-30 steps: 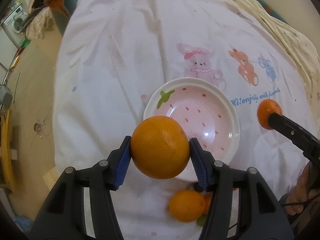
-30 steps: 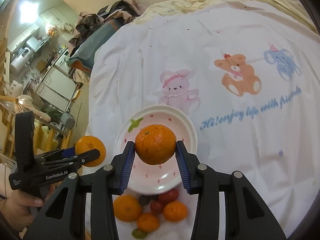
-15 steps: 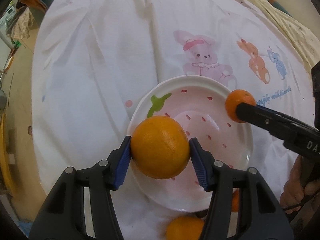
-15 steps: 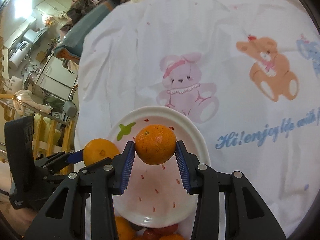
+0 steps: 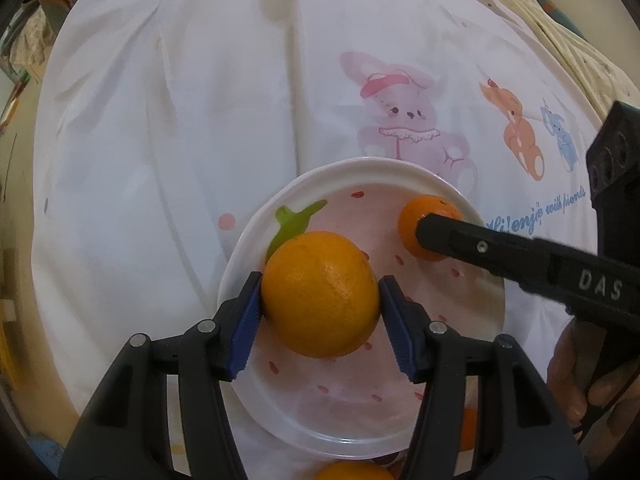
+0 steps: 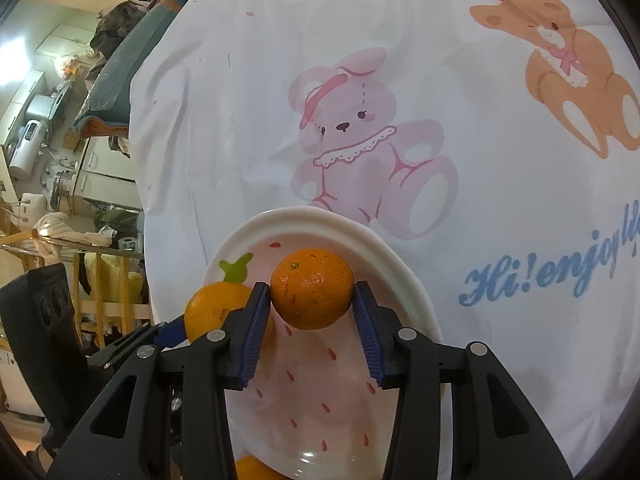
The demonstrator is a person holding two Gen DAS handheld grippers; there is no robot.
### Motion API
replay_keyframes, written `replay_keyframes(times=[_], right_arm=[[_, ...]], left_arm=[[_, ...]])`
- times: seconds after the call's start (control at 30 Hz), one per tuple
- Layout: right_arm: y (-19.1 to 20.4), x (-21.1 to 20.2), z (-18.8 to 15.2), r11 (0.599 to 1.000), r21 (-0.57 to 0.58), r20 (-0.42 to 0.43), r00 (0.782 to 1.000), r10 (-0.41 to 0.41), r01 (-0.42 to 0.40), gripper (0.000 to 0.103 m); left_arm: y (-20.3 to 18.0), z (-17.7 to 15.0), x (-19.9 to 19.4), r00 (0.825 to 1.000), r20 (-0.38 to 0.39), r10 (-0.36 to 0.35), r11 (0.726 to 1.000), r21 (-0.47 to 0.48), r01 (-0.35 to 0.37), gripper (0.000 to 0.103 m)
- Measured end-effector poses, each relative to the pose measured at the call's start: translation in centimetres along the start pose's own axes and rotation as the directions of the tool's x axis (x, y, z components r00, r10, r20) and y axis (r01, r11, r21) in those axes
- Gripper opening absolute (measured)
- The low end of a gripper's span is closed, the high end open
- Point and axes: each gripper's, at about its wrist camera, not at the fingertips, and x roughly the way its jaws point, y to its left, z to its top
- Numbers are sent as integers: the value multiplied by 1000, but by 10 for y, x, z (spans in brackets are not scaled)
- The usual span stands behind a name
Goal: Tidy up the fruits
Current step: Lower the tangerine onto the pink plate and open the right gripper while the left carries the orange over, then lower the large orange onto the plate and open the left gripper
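Note:
My left gripper (image 5: pixel 320 298) is shut on a large orange (image 5: pixel 320 294) and holds it over the left side of a pink strawberry-print bowl (image 5: pixel 248 264). My right gripper (image 6: pixel 312 300) is shut on a smaller mandarin (image 6: pixel 313 288) over the bowl's far right part (image 6: pixel 404 272). In the left wrist view the mandarin (image 5: pixel 424 216) shows at the tip of the right gripper's black finger (image 5: pixel 480 246). In the right wrist view the large orange (image 6: pixel 212 308) shows at left behind my finger.
The bowl sits on a white cloth with cartoon animals (image 5: pixel 400 112). Another orange (image 5: pixel 352 472) lies on the cloth just below the bowl, also showing in the right wrist view (image 6: pixel 252 468). Room clutter and furniture (image 6: pixel 60 160) stand beyond the cloth's left edge.
Both grippers have moved forward and down over the bowl with their fruits still held. The right gripper's mandarin has come from beside the bowl to over its rim and inside.

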Motion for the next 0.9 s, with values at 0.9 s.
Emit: replay_keyframes(times=[0.9], right_arm=[[-8, -39, 4, 998, 53, 58, 997, 43, -46, 63]], left_arm=[[-7, -1, -21, 997, 68, 24, 1000, 6, -24, 79]])
